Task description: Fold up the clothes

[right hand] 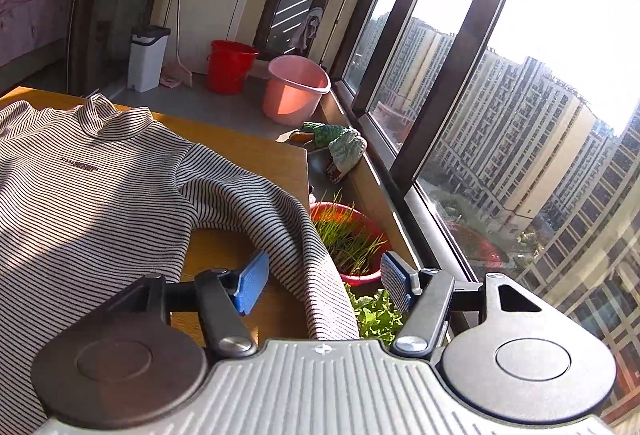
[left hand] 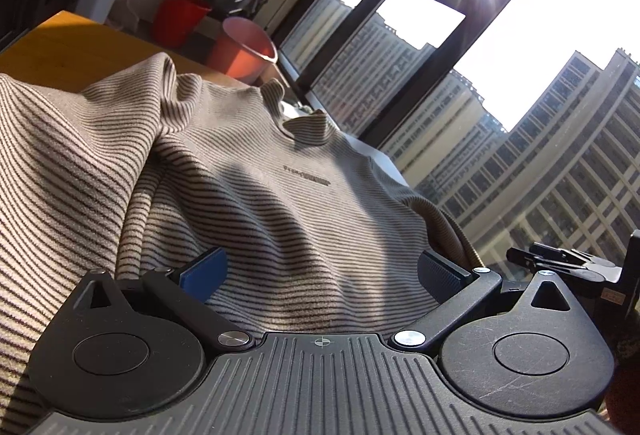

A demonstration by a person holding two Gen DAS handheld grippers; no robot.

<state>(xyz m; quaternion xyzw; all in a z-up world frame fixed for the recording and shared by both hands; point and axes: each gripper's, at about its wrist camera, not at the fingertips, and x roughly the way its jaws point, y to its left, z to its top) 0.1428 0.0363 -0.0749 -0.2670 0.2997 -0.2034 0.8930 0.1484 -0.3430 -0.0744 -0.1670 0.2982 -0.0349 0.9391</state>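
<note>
Right wrist view: striped shirt (right hand: 100,187) lies flat on the wooden table (right hand: 248,151), one sleeve (right hand: 304,247) trailing off the table's window-side edge. The right gripper (right hand: 320,281) is spread wide around that sleeve, pads not pinching it. Left gripper (left hand: 320,269) also gapes over the shirt's hem.

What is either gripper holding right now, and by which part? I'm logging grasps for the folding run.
Nothing is held. The right gripper stands open astride the striped top's sleeve, pads clear of it. The left gripper is open over the top's body.
</note>
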